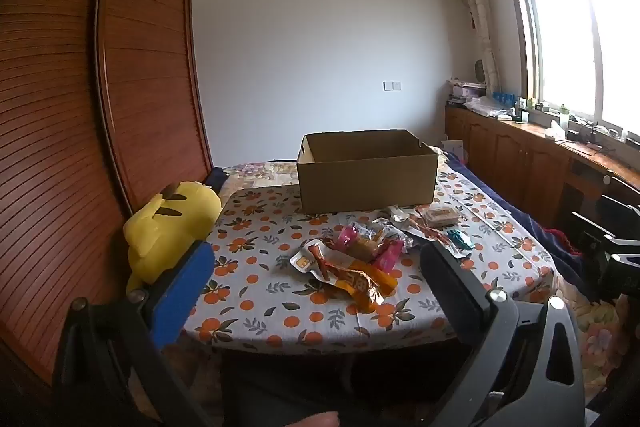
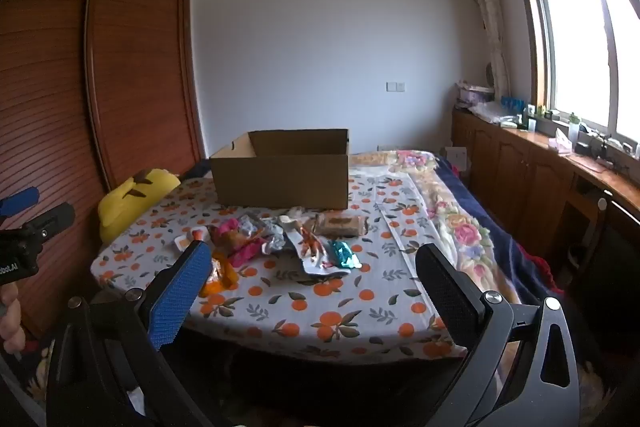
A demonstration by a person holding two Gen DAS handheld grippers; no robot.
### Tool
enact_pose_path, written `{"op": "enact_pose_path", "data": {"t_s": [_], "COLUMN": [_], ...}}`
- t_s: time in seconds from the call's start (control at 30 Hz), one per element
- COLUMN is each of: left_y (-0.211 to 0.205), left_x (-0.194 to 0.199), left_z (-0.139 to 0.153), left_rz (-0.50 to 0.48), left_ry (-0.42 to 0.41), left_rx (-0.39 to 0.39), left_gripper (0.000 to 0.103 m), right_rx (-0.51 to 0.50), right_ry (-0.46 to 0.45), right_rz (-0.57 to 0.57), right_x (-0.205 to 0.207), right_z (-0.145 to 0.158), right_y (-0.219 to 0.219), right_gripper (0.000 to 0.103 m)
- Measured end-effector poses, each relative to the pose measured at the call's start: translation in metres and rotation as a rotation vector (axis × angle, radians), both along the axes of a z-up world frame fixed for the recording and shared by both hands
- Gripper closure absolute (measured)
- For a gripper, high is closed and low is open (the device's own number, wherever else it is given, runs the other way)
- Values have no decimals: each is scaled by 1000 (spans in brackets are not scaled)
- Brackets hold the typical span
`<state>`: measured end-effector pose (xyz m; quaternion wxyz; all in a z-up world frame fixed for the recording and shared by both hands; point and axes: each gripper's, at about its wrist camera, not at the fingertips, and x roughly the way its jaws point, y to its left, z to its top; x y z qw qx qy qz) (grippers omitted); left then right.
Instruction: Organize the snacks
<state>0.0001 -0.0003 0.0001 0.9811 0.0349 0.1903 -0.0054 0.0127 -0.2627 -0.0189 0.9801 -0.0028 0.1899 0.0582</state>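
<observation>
Several snack packets lie in a loose heap on the orange-print sheet of the bed [image 1: 256,243], just in front of the open cardboard box [image 1: 366,173], which stands empty as far as its visible inside shows. Nearest the box sits a clear tray of brown biscuits [image 2: 340,223]; in front of the box and further from it lie a pink packet [image 1: 370,245], an orange wrapper [image 1: 352,281] and a small teal packet [image 2: 345,254] on crumpled silver foil. A yellow plush toy [image 1: 172,227] rests to the left of the box at the bed's edge. Both tools hang short of the heap, well apart from the box: the left claw [image 1: 320,267] has its fingers spread wide with nothing between them, and the right claw [image 2: 314,269] is likewise spread and empty. By my reading the sorting has not begun, and this is the approach to a first pick. The next move calls for lowering one claw over a single packet, likely the orange wrapper or the teal one, pinching it by a firm edge, then carrying it over the box's near wall.
</observation>
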Motion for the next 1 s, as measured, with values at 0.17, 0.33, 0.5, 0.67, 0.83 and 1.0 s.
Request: {"op": "enact_pose_path", "data": {"t_s": [0.17,0.33,0.5,0.67,0.83,1.0], "left_y": [0,0,0,0,1,1], "left_x": [0,0,0,0,1,0], "left_z": [0,0,0,0,0,1], "left_rz": [1,1,1,1,1,1], "left_ry": [-3,-5,-6,-8,-10,-12], "left_rx": [1,3,4,4,3,3], "left_gripper": [0,0,0,0,0,0], "right_rx": [-2,-4,3,6,6,5], "right_ry": [-1,2,3,3,4,3], "right_rz": [-3,-9,-12,-13,-13,-14], "right_x": [1,-1,-1,-1,-1,-1], "right_z": [0,1,-1,-1,0,0], "right_y": [-2,1,-1,-2,-2,-1], "right_gripper": [0,0,0,0,0,0]}}
